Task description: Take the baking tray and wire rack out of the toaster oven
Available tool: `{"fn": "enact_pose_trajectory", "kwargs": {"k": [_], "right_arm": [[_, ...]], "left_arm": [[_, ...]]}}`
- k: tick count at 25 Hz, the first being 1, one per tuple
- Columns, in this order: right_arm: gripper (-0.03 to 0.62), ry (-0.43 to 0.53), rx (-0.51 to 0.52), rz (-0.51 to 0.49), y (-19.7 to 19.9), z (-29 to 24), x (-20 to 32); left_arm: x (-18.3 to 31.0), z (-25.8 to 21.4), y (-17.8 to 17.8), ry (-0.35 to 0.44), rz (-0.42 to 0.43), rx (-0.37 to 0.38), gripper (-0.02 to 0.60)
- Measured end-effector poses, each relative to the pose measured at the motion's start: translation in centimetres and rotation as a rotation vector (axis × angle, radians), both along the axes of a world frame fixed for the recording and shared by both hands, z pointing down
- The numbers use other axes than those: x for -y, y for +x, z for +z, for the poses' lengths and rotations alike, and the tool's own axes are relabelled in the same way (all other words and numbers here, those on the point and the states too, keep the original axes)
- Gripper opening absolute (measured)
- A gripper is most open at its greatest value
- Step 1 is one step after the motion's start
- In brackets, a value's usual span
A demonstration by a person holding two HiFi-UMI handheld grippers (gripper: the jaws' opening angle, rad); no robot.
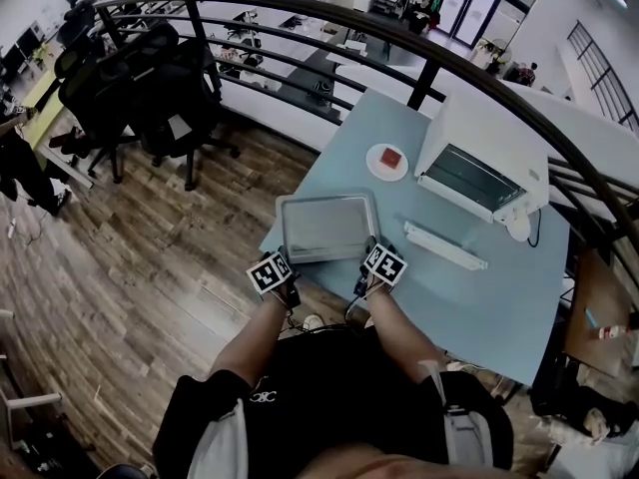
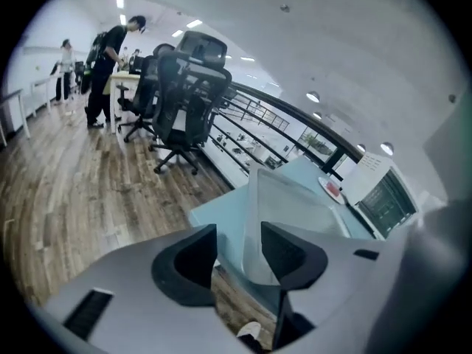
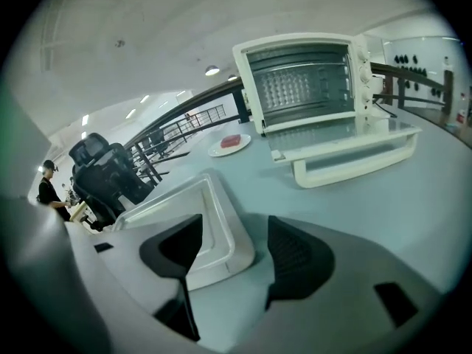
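The grey baking tray [image 1: 327,226] lies flat on the pale blue table [image 1: 469,297], out of the oven. My left gripper [image 1: 285,265] is at the tray's near left corner and my right gripper [image 1: 370,257] at its near right corner. In the left gripper view the tray [image 2: 295,198] has its corner in the gap of the left gripper [image 2: 237,253], whose jaws stand apart and do not press on it. In the right gripper view the tray [image 3: 210,220] has its corner inside the open right gripper [image 3: 232,253]. The white toaster oven [image 3: 302,80] stands open, with a wire grid [image 3: 299,87] inside.
A white plate with a red item [image 1: 387,161] sits between the tray and the oven [image 1: 486,148]. The lowered oven door with its long white handle [image 1: 444,245] reaches toward me. A curved black railing [image 1: 300,13], office chairs [image 1: 150,88] and wood floor lie beyond the table's left edge.
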State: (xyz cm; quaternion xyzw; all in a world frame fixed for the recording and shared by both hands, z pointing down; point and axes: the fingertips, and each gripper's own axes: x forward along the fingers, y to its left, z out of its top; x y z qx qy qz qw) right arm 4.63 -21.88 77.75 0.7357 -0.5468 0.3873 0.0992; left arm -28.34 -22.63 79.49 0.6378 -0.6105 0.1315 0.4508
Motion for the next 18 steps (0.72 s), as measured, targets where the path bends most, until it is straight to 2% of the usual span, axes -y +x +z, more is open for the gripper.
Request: {"fn": "enact_pose_trajectory", "kwargs": {"k": [3, 6, 9, 13, 18], "right_arm": [[0.252, 0.061, -0.05, -0.044, 0.2, -1.6, 0.3], [0.14, 0.117, -0.135, -0.09, 0.6, -3.5, 0.7], [0.016, 0.171, -0.22, -0.134, 0.7, -5.6, 1.4], [0.003, 0.295, -0.289, -0.205, 0.0, -9.5, 2.4], [0.002, 0.428, -0.292, -0.218, 0.1, -14.7, 3.2]], "left_arm": [[0.7, -1.8, -0.9, 0.064, 0.012, 0.097, 0.183], [2.1, -4.8, -0.6, 0.156, 0.061, 0.153, 0.171], [3.6, -8.4, 0.2, 0.276, 0.12, 0.24, 0.043], [5.1, -12.8, 2.6, 0.438, 0.225, 0.306, 0.018], [6.0, -17.2, 6.8, 0.543, 0.326, 0.251, 0.014]]}}
